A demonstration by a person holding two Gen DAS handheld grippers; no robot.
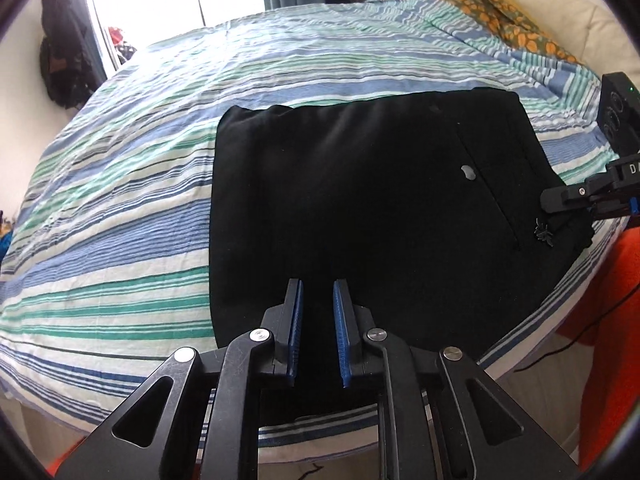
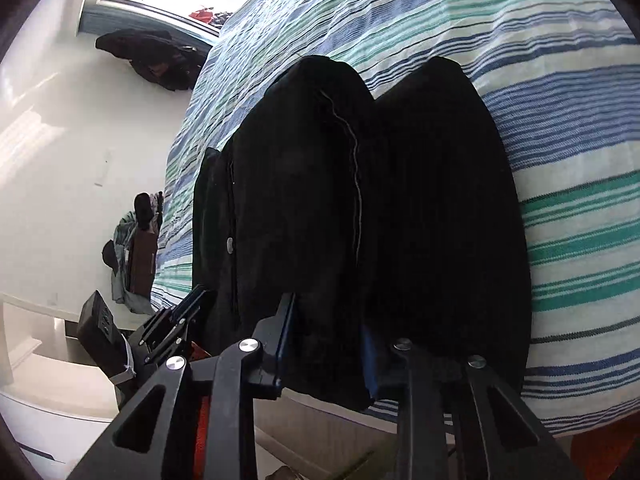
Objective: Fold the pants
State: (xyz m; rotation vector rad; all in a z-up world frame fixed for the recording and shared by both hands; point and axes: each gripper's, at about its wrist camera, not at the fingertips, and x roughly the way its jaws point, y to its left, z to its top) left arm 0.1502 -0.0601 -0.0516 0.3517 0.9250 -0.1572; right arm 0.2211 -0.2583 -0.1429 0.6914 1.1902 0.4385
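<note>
Black pants (image 1: pixel 360 208) lie folded into a rough rectangle on the striped bed cover (image 1: pixel 120 208), near its front edge. A grey button (image 1: pixel 468 172) and a pocket seam show on the right part. My left gripper (image 1: pixel 318 292) hovers over the pants' near edge with its jaws open a little and nothing between them. My right gripper (image 2: pixel 326 320) is at the pants' right end, shut on a thick fold of the black pants (image 2: pixel 312 200). It also shows in the left wrist view (image 1: pixel 560 200). The left gripper shows at the lower left of the right wrist view (image 2: pixel 176 320).
A rumpled orange-patterned blanket (image 1: pixel 480 4) lies at the bed's far right. Dark clothes hang on the wall (image 1: pixel 60 52) at left beside a bright window. Orange fabric (image 1: pixel 616 340) sits off the bed's right edge. A clothes pile (image 2: pixel 136 248) lies on the floor.
</note>
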